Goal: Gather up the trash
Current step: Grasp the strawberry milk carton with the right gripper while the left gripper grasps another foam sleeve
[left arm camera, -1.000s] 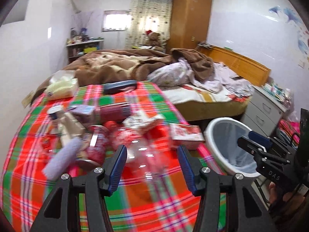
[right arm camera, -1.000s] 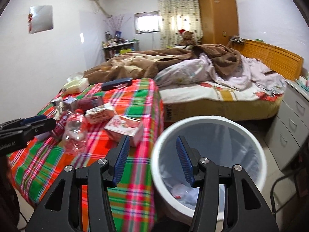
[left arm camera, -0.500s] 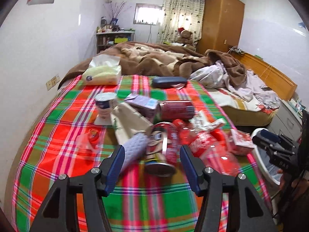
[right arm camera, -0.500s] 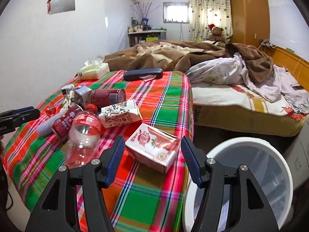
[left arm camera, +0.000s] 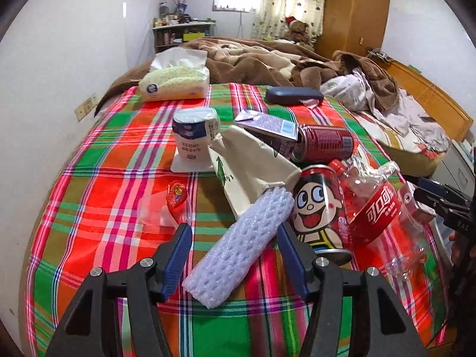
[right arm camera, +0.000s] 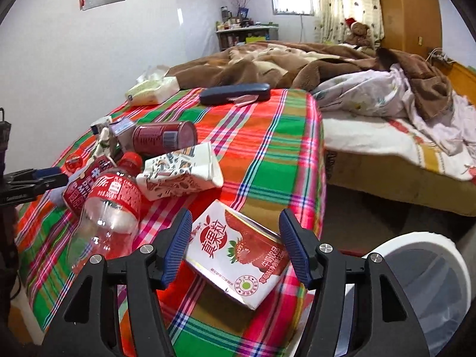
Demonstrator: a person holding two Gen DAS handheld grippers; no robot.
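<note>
Covering the table is a red, green and pink checked cloth [left arm camera: 98, 196], and behind it a bed [right arm camera: 386, 145] carries a heap of brown blankets. A white bin [right arm camera: 428, 264] stands on the floor just beside the table's near right corner.

Trash lies in a cluster on the cloth. A clear cola bottle [left arm camera: 383, 208] with a red label lies on its side, touching a red can [left arm camera: 319, 205] printed with a cartoon face. A beige paper bag [left arm camera: 247, 160] lies behind them, with a dark red can [left arm camera: 322, 144] on its side beyond it. A white cup [left arm camera: 195, 136] stands upright to the left.

The left gripper [left arm camera: 233, 260] has its jaws open, one on each side of a white bubble-wrap roll [left arm camera: 241, 250] that lies on the cloth; the pads do not press on it.

The right gripper [right arm camera: 235, 244] has its jaws open, one on each side of a strawberry milk carton [right arm camera: 238, 253] lying flat near the table edge; the pads stand clear of it. A crushed patterned carton [right arm camera: 181, 175] lies just behind.
</note>
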